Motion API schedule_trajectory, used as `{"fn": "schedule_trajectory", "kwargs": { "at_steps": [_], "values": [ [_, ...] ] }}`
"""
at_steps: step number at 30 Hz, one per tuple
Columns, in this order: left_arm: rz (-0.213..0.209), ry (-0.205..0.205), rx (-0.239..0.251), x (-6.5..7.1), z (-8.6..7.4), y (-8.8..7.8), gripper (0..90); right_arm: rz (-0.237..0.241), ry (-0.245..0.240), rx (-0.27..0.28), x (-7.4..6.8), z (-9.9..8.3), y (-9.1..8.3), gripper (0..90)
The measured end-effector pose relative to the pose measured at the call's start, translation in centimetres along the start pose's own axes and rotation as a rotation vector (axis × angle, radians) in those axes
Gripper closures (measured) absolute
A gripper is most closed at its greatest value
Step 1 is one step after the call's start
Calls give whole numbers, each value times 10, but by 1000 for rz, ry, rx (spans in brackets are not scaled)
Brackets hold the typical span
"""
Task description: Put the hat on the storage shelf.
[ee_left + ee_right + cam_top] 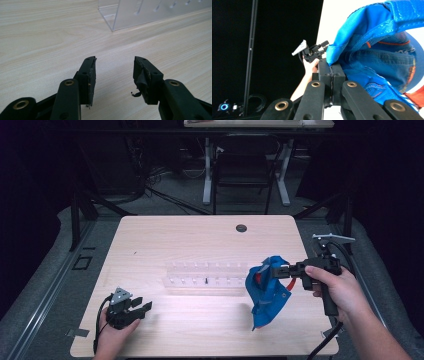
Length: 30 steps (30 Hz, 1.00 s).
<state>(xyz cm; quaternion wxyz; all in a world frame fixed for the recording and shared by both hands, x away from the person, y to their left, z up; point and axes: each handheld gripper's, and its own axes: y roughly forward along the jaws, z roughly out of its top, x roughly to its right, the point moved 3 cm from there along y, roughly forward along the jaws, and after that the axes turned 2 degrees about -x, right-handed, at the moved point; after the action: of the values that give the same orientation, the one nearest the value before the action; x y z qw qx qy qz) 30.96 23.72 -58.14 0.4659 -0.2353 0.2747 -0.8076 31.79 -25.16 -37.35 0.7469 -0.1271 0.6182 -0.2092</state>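
A pale wood-grain tabletop [200, 240] with rounded corners and a dark round cable hole near its far edge stands on grey carpet in a dim room; beyond it are a black chair and the white legs of another desk. A clear acrylic rack [207, 277] with a row of slots lies across the middle of the tabletop. The right gripper [286, 268] has its fingers [329, 75] pressed together on an edge of the blue fabric cap with orange trim [267, 290], which hangs off them above the tabletop's right part, beside the rack's right end. The left gripper [142, 306] rests low at the near left, fingers [88, 75] spread apart, nothing between them
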Motion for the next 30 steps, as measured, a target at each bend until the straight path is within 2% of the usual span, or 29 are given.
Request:
{"fn": "schedule_trajectory", "kwargs": {
  "at_steps": [19, 20, 25, 30],
  "values": [
    [-9, 11, -8, 3, 0, 2, 532, 66, -51, 38, -33, 19, 4, 900],
    [-6, 14, -5, 3, 0, 2, 532, 80, -54, 43, -36, 22, 5, 900],
    [-8, 15, -8, 4, 0, 3, 530, 93, -63, 54, -42, 26, 8, 900],
    [-6, 14, -8, 4, 0, 3, 526, 100, -68, 55, -51, 34, 18, 900]
  ]
}}
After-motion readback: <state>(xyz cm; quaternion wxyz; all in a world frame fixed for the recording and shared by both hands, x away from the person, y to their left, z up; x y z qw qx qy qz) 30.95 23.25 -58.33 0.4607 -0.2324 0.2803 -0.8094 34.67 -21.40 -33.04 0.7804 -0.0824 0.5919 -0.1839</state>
